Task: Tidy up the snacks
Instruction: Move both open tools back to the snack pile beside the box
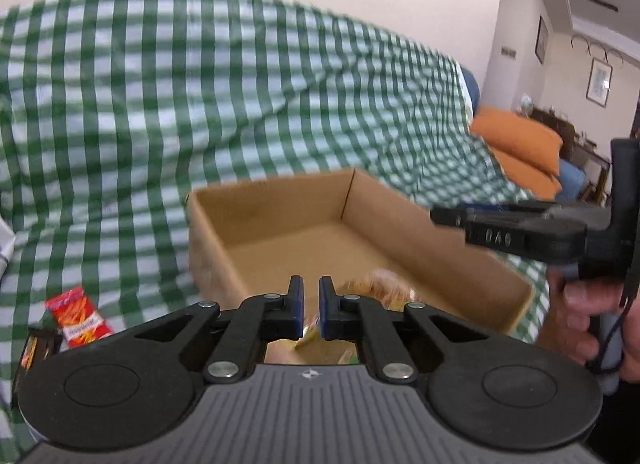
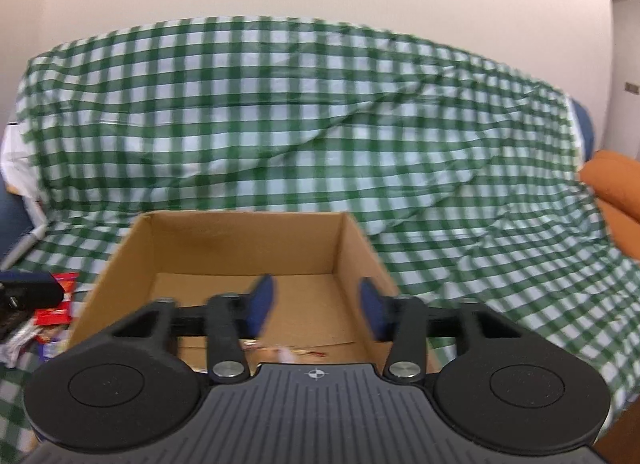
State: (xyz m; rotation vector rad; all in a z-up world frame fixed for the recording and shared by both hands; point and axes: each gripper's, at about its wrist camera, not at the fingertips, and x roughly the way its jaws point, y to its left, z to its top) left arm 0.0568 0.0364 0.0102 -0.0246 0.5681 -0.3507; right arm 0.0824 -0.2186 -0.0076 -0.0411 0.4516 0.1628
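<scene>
An open cardboard box [image 1: 400, 215] sits on a green checked cloth [image 1: 200, 103]; it also shows in the right wrist view [image 2: 244, 240]. My left gripper [image 1: 311, 310] hovers over the box's near end, its jaws nearly closed with a narrow gap, nothing clearly between them. A yellow-orange snack packet [image 1: 380, 286] lies blurred in the box just beyond it. My right gripper [image 2: 316, 310] is open and empty over the box, above a small wrapper [image 2: 288, 352] on the box floor. The right gripper [image 1: 520, 223] also shows from the side in the left wrist view.
A red snack packet [image 1: 78, 318] and a dark packet [image 1: 34, 348] lie on the cloth left of the box. More packets [image 2: 52, 316] pile at the left in the right wrist view. Orange cushions [image 1: 524, 143] lie at the right.
</scene>
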